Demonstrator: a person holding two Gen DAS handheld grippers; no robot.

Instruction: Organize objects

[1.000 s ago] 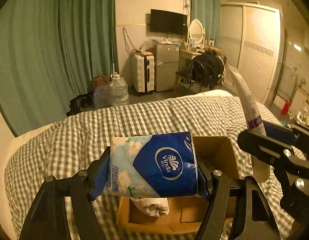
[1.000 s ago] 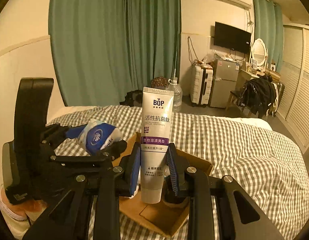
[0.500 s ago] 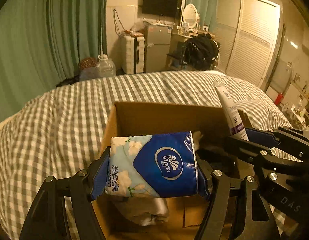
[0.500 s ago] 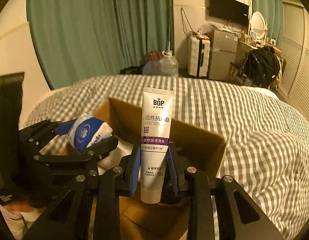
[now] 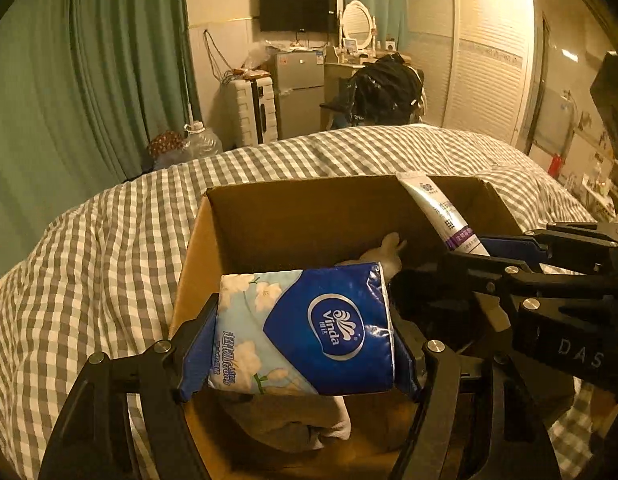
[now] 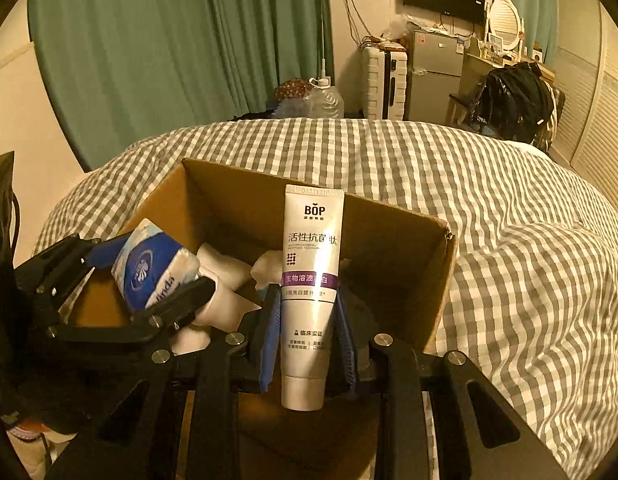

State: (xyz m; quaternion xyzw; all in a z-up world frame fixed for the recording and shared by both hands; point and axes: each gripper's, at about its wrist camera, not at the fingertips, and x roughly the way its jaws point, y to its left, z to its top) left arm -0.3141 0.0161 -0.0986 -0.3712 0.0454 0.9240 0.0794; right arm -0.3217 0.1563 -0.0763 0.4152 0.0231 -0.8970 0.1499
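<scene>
**Over the open box, both loads ready to drop**

Between the left gripper (image 5: pixel 305 344) pads sits a tissue pack (image 5: pixel 305 332); the right gripper (image 6: pixel 307 320) pinches a toothpaste tube (image 6: pixel 311 280) upright. Both hang above the cardboard box (image 5: pixel 293 216) on the checked bedspread (image 5: pixel 109 240), near its front edge. Placing is in hand; next, likely lower and release.

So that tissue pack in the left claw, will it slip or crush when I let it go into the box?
The tissue pack looks soft: its film wrapper puckers where the left claw squeezes its ends, so it probably gives rather than cracks. The glossy wrapper may be slippery. It is likely light, and should land gently on the pale cloth items in the cardboard box.
</scene>
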